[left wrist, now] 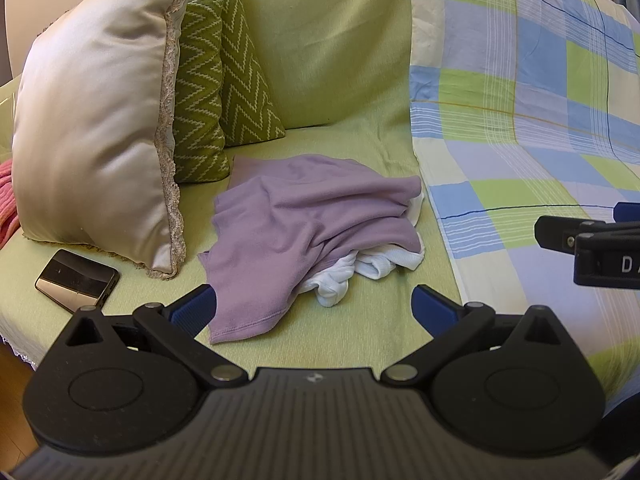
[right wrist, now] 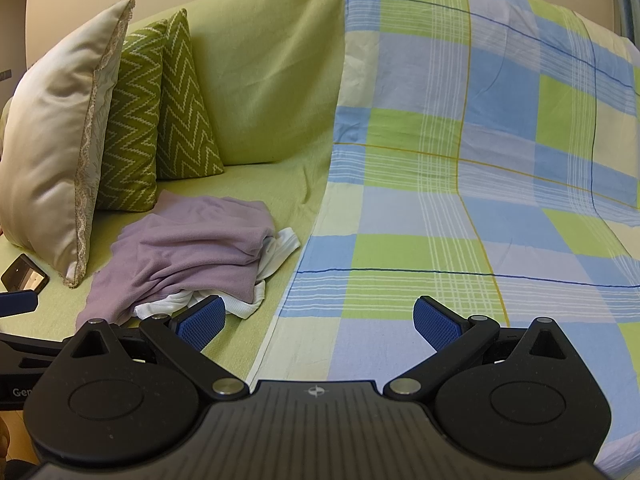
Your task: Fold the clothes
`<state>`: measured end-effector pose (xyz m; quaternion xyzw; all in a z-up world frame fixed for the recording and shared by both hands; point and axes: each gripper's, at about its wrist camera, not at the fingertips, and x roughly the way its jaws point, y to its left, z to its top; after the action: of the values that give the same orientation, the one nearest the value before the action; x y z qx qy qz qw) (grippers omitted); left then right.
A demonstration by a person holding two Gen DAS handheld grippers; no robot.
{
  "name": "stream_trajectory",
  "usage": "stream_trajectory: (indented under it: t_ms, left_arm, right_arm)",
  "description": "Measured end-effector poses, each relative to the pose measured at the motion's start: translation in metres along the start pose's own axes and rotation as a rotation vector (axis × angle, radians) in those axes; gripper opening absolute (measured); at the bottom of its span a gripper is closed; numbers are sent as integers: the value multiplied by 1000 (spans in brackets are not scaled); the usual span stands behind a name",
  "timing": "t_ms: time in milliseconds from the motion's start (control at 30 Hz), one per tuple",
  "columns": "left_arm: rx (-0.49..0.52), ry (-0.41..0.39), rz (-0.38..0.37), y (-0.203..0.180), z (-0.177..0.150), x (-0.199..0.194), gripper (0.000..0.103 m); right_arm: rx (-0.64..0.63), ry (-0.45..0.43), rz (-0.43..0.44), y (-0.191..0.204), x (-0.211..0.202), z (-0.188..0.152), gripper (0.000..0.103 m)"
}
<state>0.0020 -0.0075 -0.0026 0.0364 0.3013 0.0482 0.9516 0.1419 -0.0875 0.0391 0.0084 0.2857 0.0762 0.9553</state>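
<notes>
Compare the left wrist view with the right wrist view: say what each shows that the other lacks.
Left only: a pink cloth at the frame's left edge. Right only: nothing I can pick out for certain. Both: the purple garment lying crumpled over a white garment, the phone, the satin cushion, the checked sheet, and both grippers open and empty.

1. The right gripper (right wrist: 318,322) hangs with jaws wide apart, empty, over the checked sheet (right wrist: 460,208).
2. Left of the sheet lies a crumpled purple top (right wrist: 188,244) on a white garment (right wrist: 280,252).
3. Beyond the sheet's left edge stand cushions (right wrist: 132,128).
</notes>
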Motion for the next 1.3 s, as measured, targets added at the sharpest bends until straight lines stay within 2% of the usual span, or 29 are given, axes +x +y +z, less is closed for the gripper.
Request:
stream_trajectory:
  t_ms: [500,667,733,833,933,1000,1067,1100,1133,1167,1233,1300]
  left_arm:
    - [0,0,12,0,1,1,102]
    - [-17,-20,-57,5,3,-2,102]
    - [-14,-36,-86,9,5,-3,102]
    - [119,-81,-52,15,10,2,102]
    - [283,-89,-30,23,13,17,102]
    - [401,-74,-52,26,9,29,94]
    - [512,-41,-85,29,3,41,74]
    - [552,-21,-103,31,0,48,70]
    - [576,3,-121,34,-2,55,62]
    - [586,21,-133,36,-4,62,55]
    - [613,39,-141,38,-7,75,52]
    - [633,49,-148,42,-6,87,45]
  right_arm:
    - [3,0,2,0,0,0,103]
    - [-3,1,20,-1,0,1,103]
    - [-8,13,69,-3,1,2,103]
    - [-34,-4,124,-9,2,9,103]
    - [-194,-36,187,0,14,21,103]
    - [-300,-57,229,6,21,28,101]
    - [-407,-75,271,12,30,36,92]
    - [-460,-65,292,19,39,36,82]
    - [-510,-55,310,25,49,37,73]
    - [-548,-41,320,30,61,35,70]
    - [-621,-28,325,38,85,33,65]
    - [-691,-24,321,45,109,31,64]
